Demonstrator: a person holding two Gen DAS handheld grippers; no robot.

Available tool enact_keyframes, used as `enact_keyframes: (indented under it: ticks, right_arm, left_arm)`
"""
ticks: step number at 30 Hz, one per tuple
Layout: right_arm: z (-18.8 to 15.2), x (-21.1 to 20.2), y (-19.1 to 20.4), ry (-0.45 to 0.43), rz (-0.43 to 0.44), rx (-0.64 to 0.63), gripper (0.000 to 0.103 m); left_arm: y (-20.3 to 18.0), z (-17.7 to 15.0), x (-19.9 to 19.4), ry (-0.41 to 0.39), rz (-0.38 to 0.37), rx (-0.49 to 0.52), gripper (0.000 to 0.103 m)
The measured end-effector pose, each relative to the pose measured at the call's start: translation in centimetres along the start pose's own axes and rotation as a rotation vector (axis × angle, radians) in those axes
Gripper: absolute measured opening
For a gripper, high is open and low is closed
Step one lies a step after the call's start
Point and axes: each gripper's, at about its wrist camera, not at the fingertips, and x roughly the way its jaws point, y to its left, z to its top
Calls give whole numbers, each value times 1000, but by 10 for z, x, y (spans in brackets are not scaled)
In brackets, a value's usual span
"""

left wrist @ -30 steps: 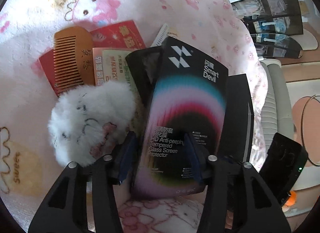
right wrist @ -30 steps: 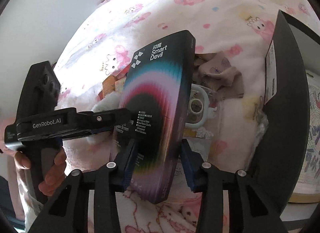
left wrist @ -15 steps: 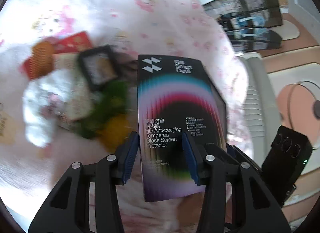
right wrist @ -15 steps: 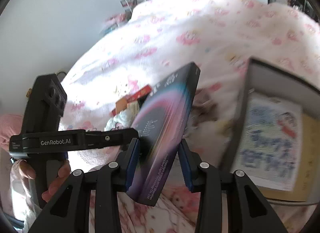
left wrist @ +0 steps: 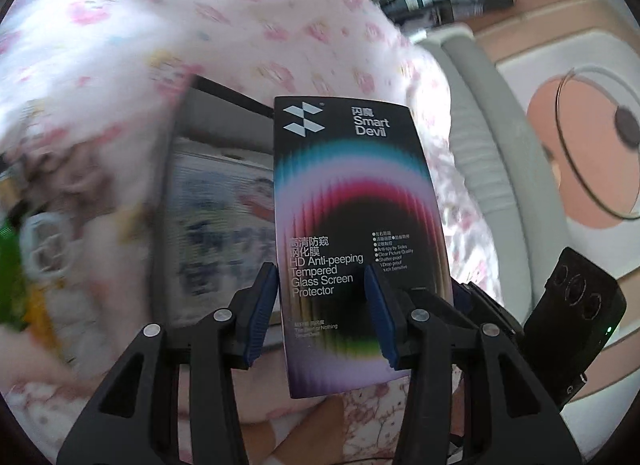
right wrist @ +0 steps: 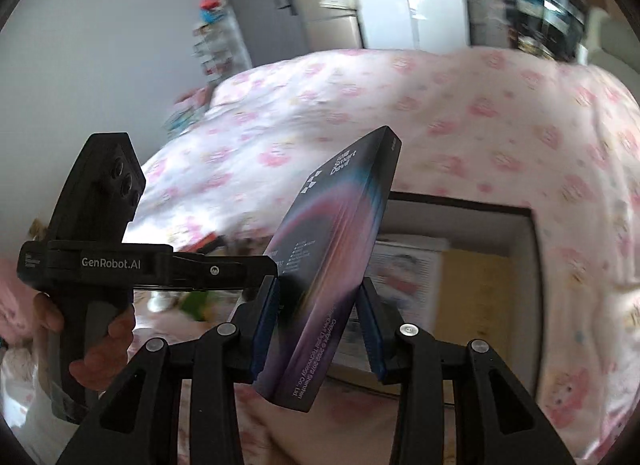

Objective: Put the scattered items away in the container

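A dark "Smart Devil" screen protector box (left wrist: 348, 193) hangs in the air over the bed. My right gripper (right wrist: 318, 297) is shut on the protector box (right wrist: 340, 225), one pad on each broad face, and the box leans to the right. My left gripper (left wrist: 320, 285) stands open in front of the printed face, and its left pad is at the box's edge. In the right wrist view its fingers (right wrist: 240, 267) reach the box from the left. Behind and below lies the black-walled container (right wrist: 460, 205), with a cartoon sheet and a yellow-brown packet inside. The same container (left wrist: 224, 91) shows blurred behind the box.
A pink cartoon-print bedspread (right wrist: 460, 105) covers the bed. Blurred loose items lie left of the container, a white one (left wrist: 44, 249) and a green one (right wrist: 196, 303). A grey bed side (left wrist: 480, 153) and a floor mat are at right. A hand (right wrist: 100, 345) holds the left gripper.
Both grippers have risen with the box and swung from over the comb, plush toy and cards to in front of the container. The scattered items slid out to the left.
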Motion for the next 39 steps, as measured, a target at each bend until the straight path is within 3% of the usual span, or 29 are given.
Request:
enact_keyframes:
  ticks: [6,7,9,10,13,19,27,32,35,39]
  right_arm:
    - [-5,26,-68,77,-37,79,35]
    - [-6,32,-73,91,-38,81,35]
    - [-9,46,-80,116,-18,68,34]
    - [-12,53,-81,141,14,74,29]
    - [-17,63,-80,129,-48,43,29]
    - [-27,74,-114,171,-25,171,29]
    - [-37,76,-136,210,-73,257,30]
    - [-34,50,-138,104,-204,221,30]
    - [-33,44,-142,77,-178,252,30]
    - [-37,64,-141,158,-141,263,30]
  left_arm:
    - [-3,9,68,99,40,-20,46]
    - [-3,10,76,110,43,-21,33]
    - [-6,9,90,146,-5,-22,24]
    - [-9,9,96,150,31,-4,23]
    - [-14,10,112,156,171,46,23]
    - [-1,5,128,195,199,10,27]
    - [-5,-1,131,201,262,17,31]
    - [1,-6,116,149,307,-5,34]
    - [-1,-1,109,103,361,-5,34]
    - [-4,5,107,63,417,-10,33]
